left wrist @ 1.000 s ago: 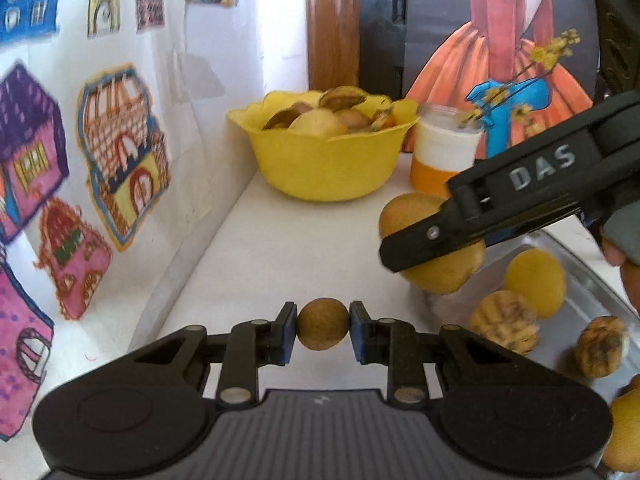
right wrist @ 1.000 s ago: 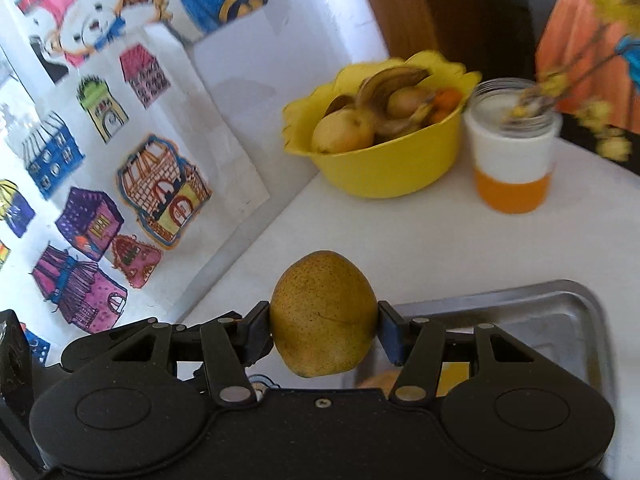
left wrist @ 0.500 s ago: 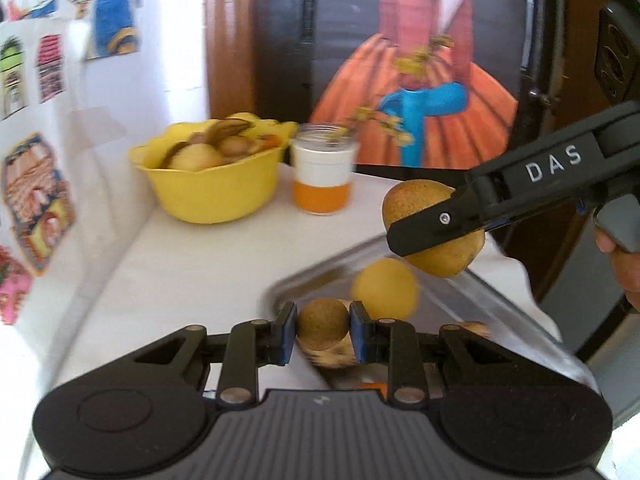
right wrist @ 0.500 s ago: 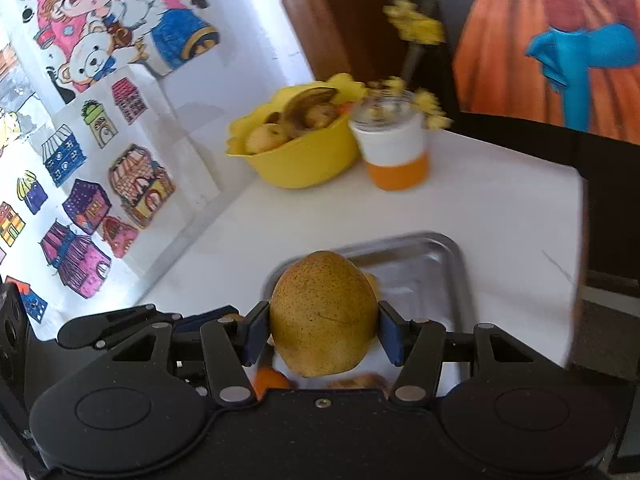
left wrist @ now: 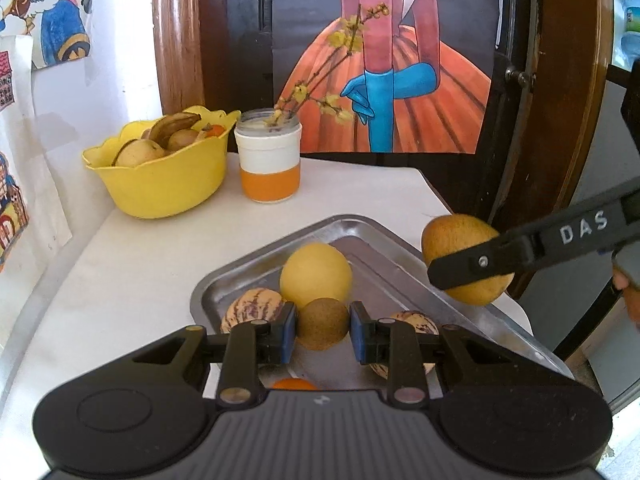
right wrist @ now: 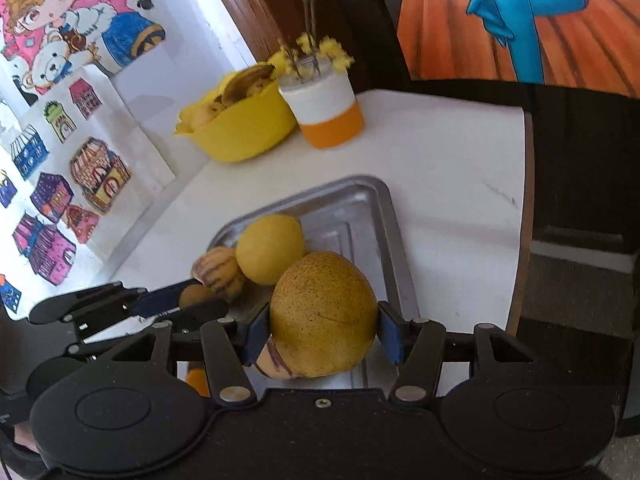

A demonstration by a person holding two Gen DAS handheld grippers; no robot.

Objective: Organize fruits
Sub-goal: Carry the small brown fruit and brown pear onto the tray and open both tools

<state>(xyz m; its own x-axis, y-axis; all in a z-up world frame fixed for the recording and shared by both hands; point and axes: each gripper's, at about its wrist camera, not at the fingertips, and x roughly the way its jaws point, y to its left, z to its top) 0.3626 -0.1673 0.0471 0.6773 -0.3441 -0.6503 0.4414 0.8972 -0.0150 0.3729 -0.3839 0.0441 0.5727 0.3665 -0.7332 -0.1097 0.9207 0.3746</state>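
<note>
My left gripper (left wrist: 322,330) is shut on a small round brown fruit (left wrist: 322,329) and holds it over the near end of the metal tray (left wrist: 360,226). My right gripper (right wrist: 323,330) is shut on a large yellow-brown pear (right wrist: 322,314) above the tray's right side (right wrist: 360,196); the pear also shows in the left wrist view (left wrist: 460,240). In the tray lie a round yellow fruit (left wrist: 316,274), two striped melons (left wrist: 250,308) (left wrist: 416,322) and an orange fruit (left wrist: 294,384), mostly hidden.
A yellow bowl (left wrist: 160,184) full of fruit stands at the back left of the white table (left wrist: 132,264). A white-and-orange jar (left wrist: 269,160) with yellow flower twigs stands beside it. Drawings cover the left wall. The table's right edge lies close behind the tray.
Both grippers have swung right, away from the bowl, and now hang over the tray. Each still holds its fruit.
</note>
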